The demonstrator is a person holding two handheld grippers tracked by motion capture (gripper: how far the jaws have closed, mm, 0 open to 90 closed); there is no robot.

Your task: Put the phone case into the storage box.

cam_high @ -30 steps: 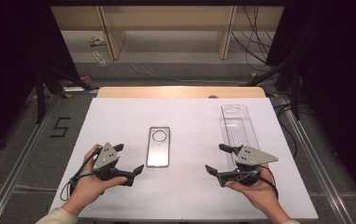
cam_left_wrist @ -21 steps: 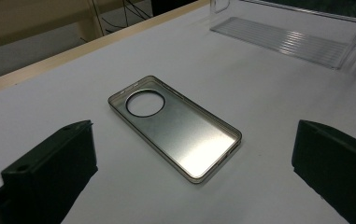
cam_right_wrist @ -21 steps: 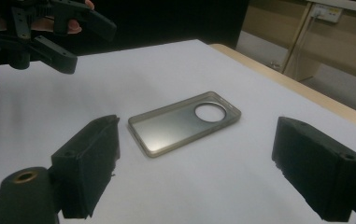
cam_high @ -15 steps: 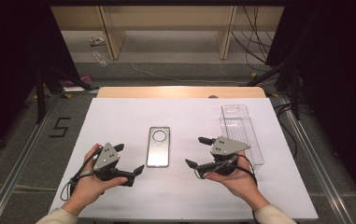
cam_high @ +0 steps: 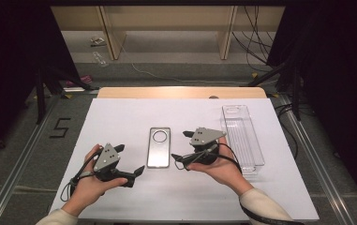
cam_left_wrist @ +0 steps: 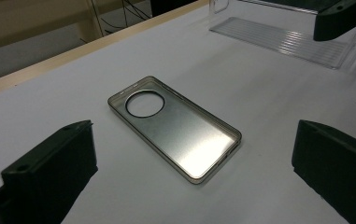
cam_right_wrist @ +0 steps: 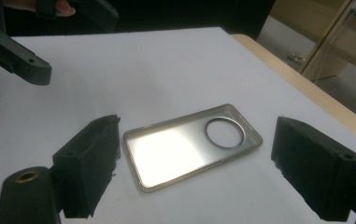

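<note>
Flanking the phone case (cam_high: 159,146), both tools gape empty, the tray (cam_left_wrist: 288,39) cut off.

Looks like a lab or test bay set up for recording, not a home or shop. Marked by a white-topped counter (cam_high: 120,117) with a pale wooden edge, standing alone on grey carpet (cam_high: 17,154) between metal floor rails (cam_high: 21,154). Numbered by a black "5" (cam_high: 60,127) taped onto the floor beside it. Hemmed in by dark curtains or panels (cam_high: 7,70) at both sides, with black stand legs (cam_high: 39,93) and loose cables (cam_high: 256,33) trailing across the floor behind. Backed by plain light wooden shelving (cam_high: 167,23) standing on the floor, with a few small scraps lying near its foot.
</note>
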